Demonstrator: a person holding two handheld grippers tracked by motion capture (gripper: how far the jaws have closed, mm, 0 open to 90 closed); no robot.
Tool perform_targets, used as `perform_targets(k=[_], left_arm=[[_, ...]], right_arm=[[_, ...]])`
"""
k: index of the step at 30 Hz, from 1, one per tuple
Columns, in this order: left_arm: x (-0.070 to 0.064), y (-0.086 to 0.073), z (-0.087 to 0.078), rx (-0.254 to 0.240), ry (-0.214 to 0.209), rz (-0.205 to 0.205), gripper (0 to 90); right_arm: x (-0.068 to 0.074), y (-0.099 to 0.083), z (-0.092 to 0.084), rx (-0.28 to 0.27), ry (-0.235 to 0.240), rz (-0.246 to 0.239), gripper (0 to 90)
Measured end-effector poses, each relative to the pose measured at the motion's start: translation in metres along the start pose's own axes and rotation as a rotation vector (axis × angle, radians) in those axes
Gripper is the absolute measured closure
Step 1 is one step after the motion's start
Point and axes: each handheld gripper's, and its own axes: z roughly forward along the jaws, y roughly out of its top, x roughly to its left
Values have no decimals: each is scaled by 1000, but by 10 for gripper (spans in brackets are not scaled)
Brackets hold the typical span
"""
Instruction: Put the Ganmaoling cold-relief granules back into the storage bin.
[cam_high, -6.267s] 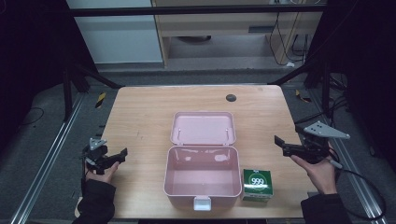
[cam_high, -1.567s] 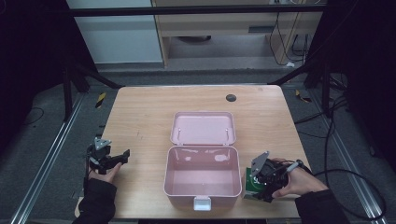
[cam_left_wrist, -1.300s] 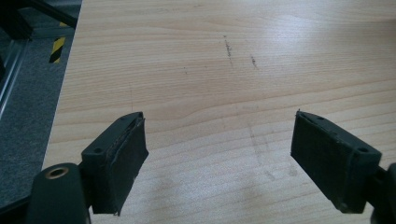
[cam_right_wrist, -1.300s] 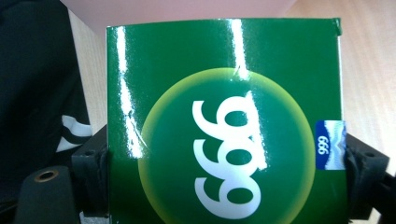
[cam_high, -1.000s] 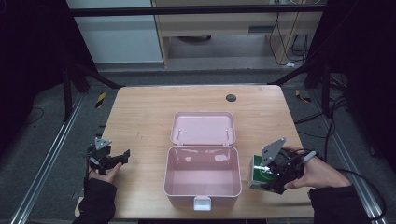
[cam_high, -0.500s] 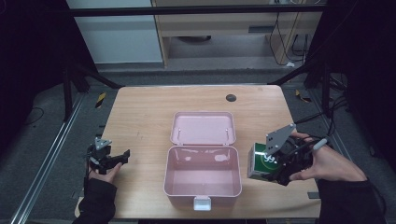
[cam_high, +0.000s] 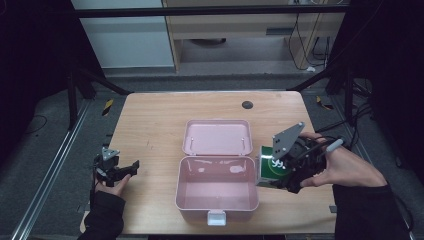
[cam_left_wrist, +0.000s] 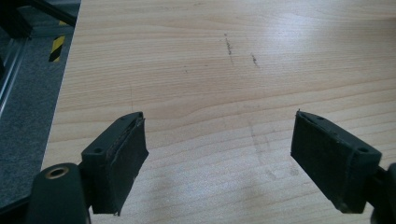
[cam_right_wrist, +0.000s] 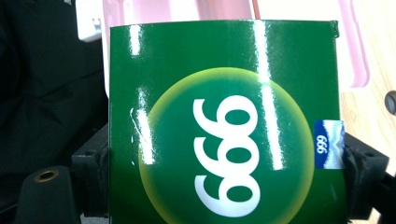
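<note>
Right hand-held gripper (cam_high: 280, 175) clamps green box (cam_high: 270, 167), tilted, raised beside pink case (cam_high: 217, 200); left hand-held gripper (cam_high: 131, 167) open.

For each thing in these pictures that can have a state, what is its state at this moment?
Pink box: open, inside looks empty.
Lid: folded back flat on the table.
Green carton: held above the table, tilted, beside the box's right wall.
Right gripper: shut on the green carton's two sides.
Left gripper: open, nothing between its jaws, low over the table.
</note>
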Motion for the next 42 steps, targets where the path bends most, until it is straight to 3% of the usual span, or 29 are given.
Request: perform_targets(k=[16,35,42], left_arm=[[0,0,0,-1,-1,1,175],[0,0,-1,-4,-3,1,177],[0,0,0,-3,-2,1,177]], right_arm=[[-3,41,16,-19,20,-35,155],[0,56,53,9,45,-84,156],[-1,52,66,9,57,-68,157]])
